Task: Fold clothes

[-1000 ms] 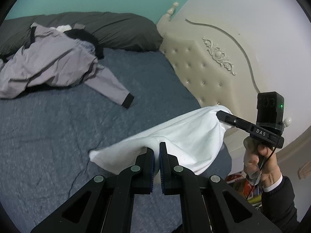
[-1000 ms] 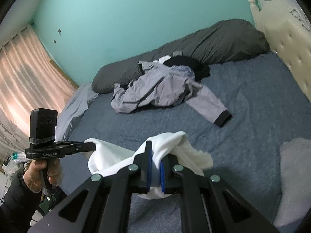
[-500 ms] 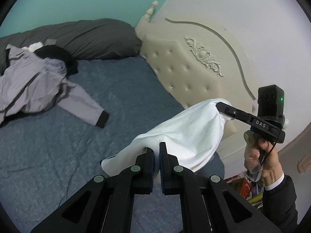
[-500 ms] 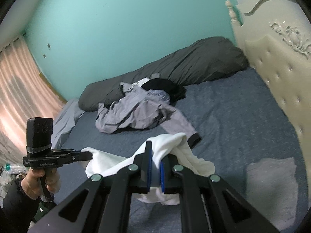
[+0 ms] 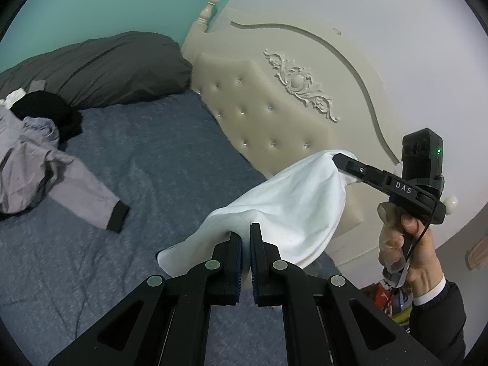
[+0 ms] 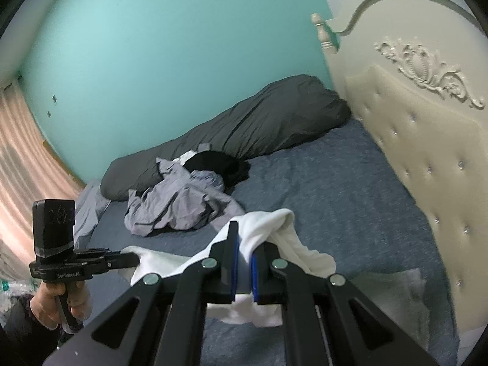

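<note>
The white soft cotton garment (image 5: 292, 201) hangs in the air above the blue-grey knitted bedspread (image 5: 152, 164), stretched between the two black handheld grippers, its lower edge sagging toward the bed without clearly touching it. The left gripper (image 5: 245, 238) has its blue-padded fingers pressed nearly together, pinching one edge of the white cloth; the right gripper (image 6: 242, 244) pinches another bunched edge the same way, with folds of fabric spilling over its right finger. In the left wrist view a hand (image 5: 402, 244) in a dark sleeve with a white cuff holds the right gripper's handle, its tip buried in the cloth. Well apart from the garment, a crumpled pale lilac jacket with black cuffs (image 5: 45, 164) lies on the bedspread, touching a black garment (image 5: 48, 113) behind it. A long dark grey pillow (image 6: 244, 122) runs along the turquoise wall (image 6: 167, 45), and a cream tufted headboard with carved scrollwork (image 5: 274, 106) stands at the side
</note>
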`<state>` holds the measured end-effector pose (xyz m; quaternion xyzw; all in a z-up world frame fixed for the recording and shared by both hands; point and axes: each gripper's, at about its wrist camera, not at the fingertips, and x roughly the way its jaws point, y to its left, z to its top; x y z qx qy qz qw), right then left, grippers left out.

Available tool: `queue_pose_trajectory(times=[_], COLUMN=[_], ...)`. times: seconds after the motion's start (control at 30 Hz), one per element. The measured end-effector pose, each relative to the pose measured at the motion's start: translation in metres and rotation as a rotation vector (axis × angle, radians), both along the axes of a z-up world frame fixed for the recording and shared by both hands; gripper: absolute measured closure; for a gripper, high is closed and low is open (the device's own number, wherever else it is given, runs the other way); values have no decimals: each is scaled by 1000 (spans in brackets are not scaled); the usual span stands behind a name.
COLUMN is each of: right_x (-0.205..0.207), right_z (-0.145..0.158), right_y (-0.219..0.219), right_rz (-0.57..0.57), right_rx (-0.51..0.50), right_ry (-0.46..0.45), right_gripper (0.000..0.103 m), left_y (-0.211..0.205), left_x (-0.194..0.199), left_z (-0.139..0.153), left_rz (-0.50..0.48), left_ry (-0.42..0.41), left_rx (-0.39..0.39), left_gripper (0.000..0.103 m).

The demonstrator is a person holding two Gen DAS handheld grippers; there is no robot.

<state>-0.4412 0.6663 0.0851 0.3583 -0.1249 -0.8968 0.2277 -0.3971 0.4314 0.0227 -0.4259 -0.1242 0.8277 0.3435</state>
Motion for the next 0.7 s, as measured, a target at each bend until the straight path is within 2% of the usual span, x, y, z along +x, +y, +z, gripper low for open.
queue_pose_trajectory(times=[0.43,0.7], right_x=[-61,-100], right_z=[11,-1], right_y=[84,129], right_rz=[-58,-106], right_rx=[12,-4], right_ry=[21,30], right_gripper=[97,97], left_y=[91,135], left_x=[-55,-90], left_z=[4,-15], left_rz=[-21,-20], left_ry=[7,3], left_rx=[-22,-40], left_gripper=[98,98])
